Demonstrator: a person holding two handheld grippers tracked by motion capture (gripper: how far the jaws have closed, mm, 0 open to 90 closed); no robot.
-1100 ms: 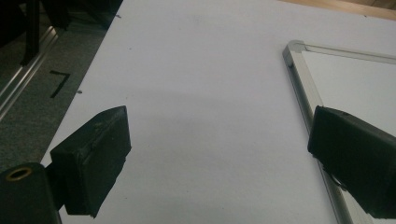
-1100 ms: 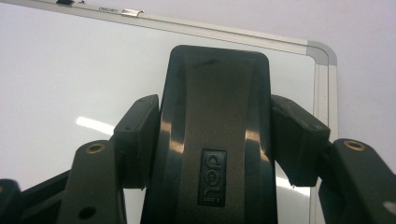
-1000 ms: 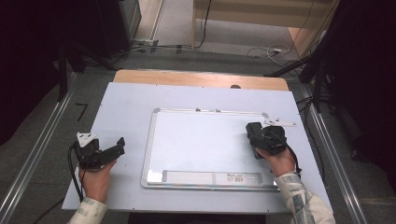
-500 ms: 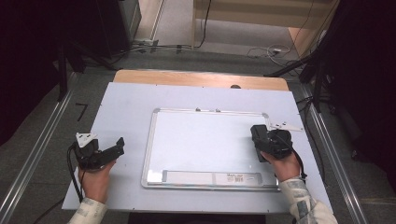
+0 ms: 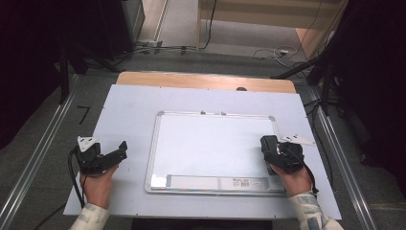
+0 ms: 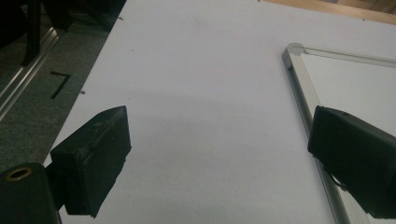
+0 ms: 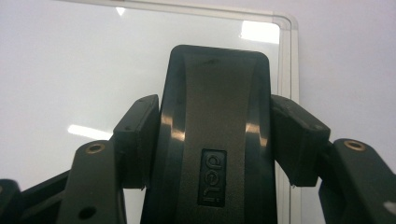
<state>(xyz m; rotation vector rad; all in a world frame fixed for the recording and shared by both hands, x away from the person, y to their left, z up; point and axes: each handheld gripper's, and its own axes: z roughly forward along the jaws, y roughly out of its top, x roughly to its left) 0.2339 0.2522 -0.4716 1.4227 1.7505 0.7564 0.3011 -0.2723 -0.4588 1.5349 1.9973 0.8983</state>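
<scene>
1. Pale tabletop (image 5: 129, 115), whiteboard (image 5: 210, 143) lying flat mid-table.
2. Right gripper (image 7: 215, 135) pinching an eraser (image 7: 215, 116), and it's slid out to the board's right edge, looks like wiping's nearly done.
3. Left gripper (image 6: 219, 154) spread wide, parked.

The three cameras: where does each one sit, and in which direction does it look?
High view: above the person's side, looking forward and down on the table; both forearms enter from below, the right gripper at the whiteboard's right edge.
Left gripper view: rides the left gripper, looking along its two wide-apart jaws over bare table.
Right gripper view: rides the right gripper, looking along jaws clamped on a black eraser above the whiteboard.
Shared: the whiteboard's metal frame appears in all three views.
</scene>
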